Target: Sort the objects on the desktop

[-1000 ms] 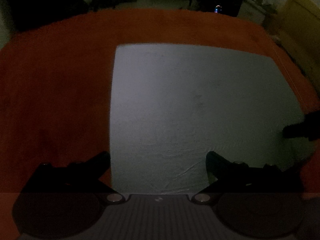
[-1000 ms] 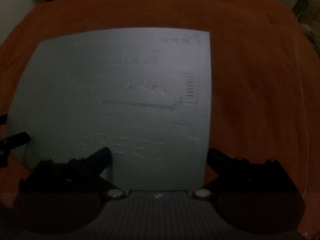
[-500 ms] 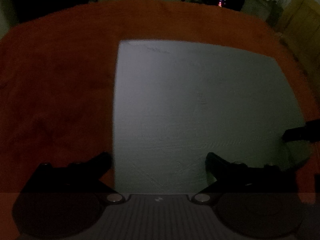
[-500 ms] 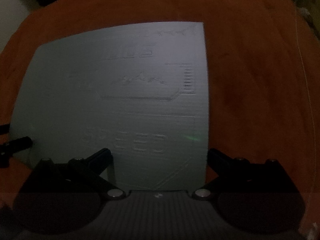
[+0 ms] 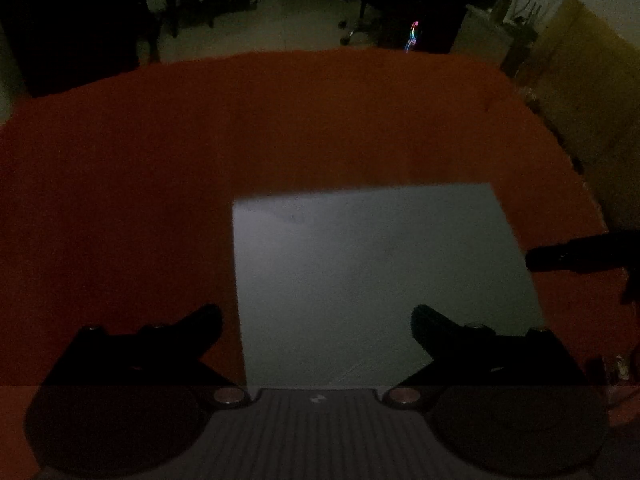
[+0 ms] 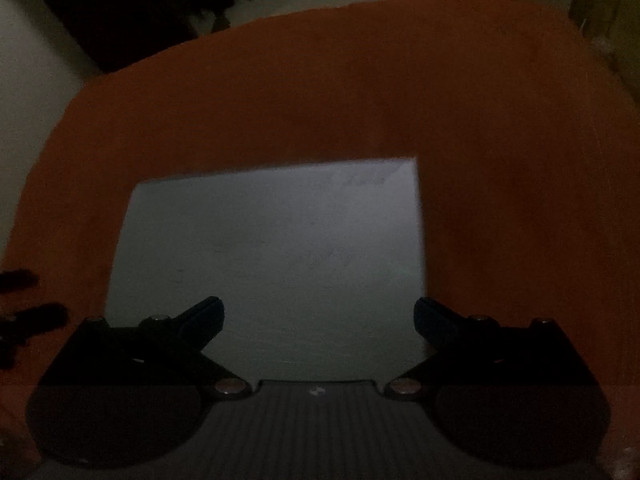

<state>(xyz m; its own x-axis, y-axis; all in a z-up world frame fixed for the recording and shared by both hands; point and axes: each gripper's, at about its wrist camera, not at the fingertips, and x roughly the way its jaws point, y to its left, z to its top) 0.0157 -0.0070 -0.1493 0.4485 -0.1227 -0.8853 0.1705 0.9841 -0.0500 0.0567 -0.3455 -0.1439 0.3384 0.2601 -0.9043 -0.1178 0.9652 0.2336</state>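
A pale grey square mat (image 5: 376, 276) lies flat on an orange-red tablecloth (image 5: 160, 168); the right wrist view shows the same mat (image 6: 276, 252) with faint embossed marks. My left gripper (image 5: 316, 316) hangs open over the mat's near left edge, nothing between its fingers. My right gripper (image 6: 318, 312) is open above the mat's near right part, also holding nothing. A dark fingertip of the right gripper (image 5: 560, 258) pokes in at the right of the left wrist view. Fingertips of the left gripper (image 6: 24, 300) show at the left edge of the right wrist view. The scene is very dim.
The tablecloth (image 6: 500, 160) ends at a far edge, with a dark room and pale floor (image 5: 280, 28) beyond. A small coloured light (image 5: 412, 34) glows at the back. A yellowish cabinet (image 5: 588, 92) stands at the right.
Both cameras have pulled back and tilted up: the mat now sits lower and smaller in each view, and the room behind the table has come into sight. Both grippers stay open.
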